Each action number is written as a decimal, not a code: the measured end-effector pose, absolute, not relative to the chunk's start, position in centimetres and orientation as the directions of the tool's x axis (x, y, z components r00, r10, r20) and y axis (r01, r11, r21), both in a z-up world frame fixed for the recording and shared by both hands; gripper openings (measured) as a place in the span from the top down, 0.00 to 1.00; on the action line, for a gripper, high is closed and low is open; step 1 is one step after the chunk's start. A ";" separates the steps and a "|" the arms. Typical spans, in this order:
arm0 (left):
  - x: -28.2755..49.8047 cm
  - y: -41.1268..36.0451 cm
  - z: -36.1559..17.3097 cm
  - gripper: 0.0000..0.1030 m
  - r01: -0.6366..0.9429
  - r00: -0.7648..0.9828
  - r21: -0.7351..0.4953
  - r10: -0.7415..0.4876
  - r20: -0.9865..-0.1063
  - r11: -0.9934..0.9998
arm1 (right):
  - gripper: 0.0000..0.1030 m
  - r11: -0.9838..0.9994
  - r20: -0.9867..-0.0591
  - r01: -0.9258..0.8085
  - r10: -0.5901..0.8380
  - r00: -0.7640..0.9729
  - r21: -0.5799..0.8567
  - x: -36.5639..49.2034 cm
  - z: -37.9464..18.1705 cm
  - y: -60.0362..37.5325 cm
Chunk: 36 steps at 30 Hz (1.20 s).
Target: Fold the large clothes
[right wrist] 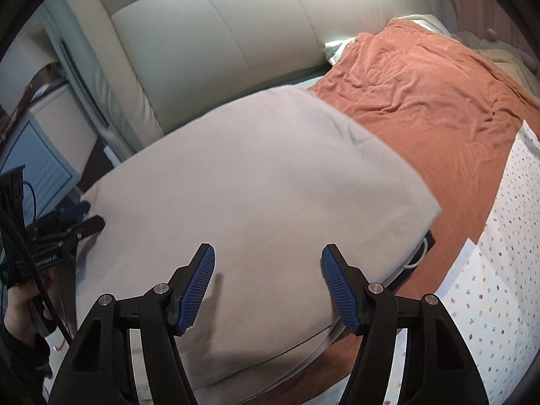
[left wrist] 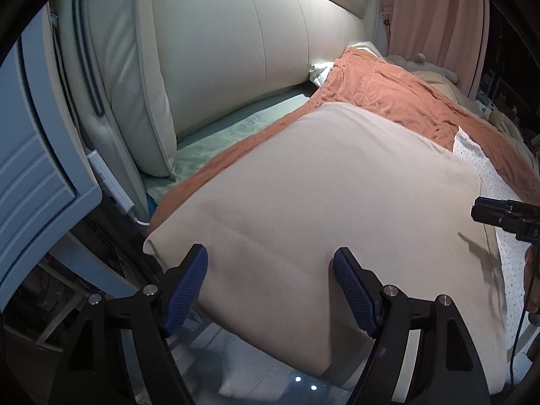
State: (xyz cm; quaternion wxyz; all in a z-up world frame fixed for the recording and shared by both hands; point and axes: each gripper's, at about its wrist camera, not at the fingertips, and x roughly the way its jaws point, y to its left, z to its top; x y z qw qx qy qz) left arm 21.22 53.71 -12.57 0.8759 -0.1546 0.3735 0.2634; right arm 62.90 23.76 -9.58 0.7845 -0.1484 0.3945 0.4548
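While both hand-held grippers (left wrist: pixel 270 290) (right wrist: pixel 268 287) gape empty, the beige garment (left wrist: pixel 320 195) lies folded smooth.

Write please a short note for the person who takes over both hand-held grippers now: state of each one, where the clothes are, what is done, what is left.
Left hand-held gripper: open, empty, at the near left edge of the large beige folded garment.
Right hand-held gripper: open, empty, above the garment's near part.
Garment: lies flat on the rust-orange blanket on the bed, edges fairly even, hanging a little over the bed's near edge.
Done: at least one fold, it seems.
Left: probably grip the near edge and fold again; how many folds remain, I cannot tell.
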 end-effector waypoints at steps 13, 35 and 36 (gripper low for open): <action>19.1 50.9 -15.3 0.24 -0.590 0.552 -0.059 0.349 -0.757 0.805 | 0.38 0.415 -0.773 -0.910 0.577 0.263 0.000 56.7 -10.5 24.0; 15.3 38.5 -7.8 0.24 -0.557 0.629 -0.115 0.327 -0.706 0.823 | 0.38 0.645 -0.737 -0.764 0.503 0.452 -0.028 51.9 -1.7 8.0; 15.0 37.7 -7.4 0.24 -0.552 0.637 -0.118 0.327 -0.698 0.826 | 0.36 0.660 -0.728 -0.751 0.503 0.466 -0.024 51.5 -1.2 6.7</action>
